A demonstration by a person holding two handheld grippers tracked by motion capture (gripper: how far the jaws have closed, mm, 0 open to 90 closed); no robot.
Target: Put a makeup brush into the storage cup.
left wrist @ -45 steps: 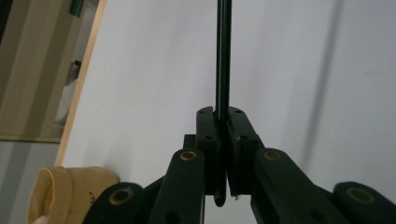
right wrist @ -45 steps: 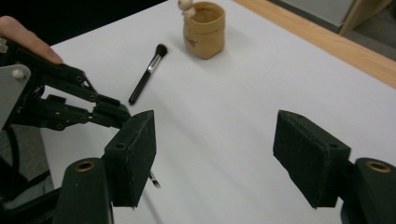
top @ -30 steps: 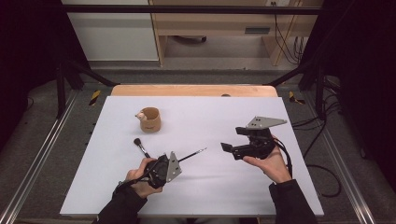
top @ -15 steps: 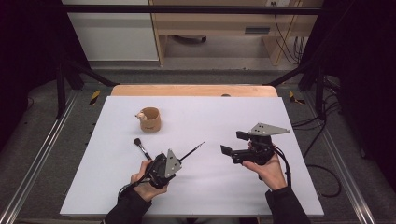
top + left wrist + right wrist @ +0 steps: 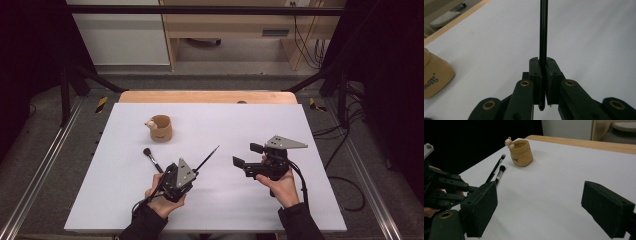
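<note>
My left gripper [image 5: 194, 171] is near the table's front edge, shut on the handle of a thin black brush [image 5: 207, 159] that points up and to the right. In the left gripper view the brush handle [image 5: 543, 37] runs straight out between the closed jaws. A second, fuller brush [image 5: 150, 158] lies on the white table, left of that gripper. A tan fabric cup [image 5: 161, 128] with a small figure on its rim stands behind it. My right gripper [image 5: 247, 155] hovers open at the right, with nothing between its pads [image 5: 480, 210]. The cup [image 5: 521, 152] and both brushes lie ahead of it.
The white table top [image 5: 300, 200] ends in a wooden strip [image 5: 207, 96] at the far edge. Metal frame rails run along both sides. A cable trails off the right gripper to the floor at the right. The left gripper [image 5: 446, 187] is at the left of the right gripper view.
The held brush's tip has swung upward and away from the person. The right gripper has drifted down and left, nearer the person, still open.
</note>
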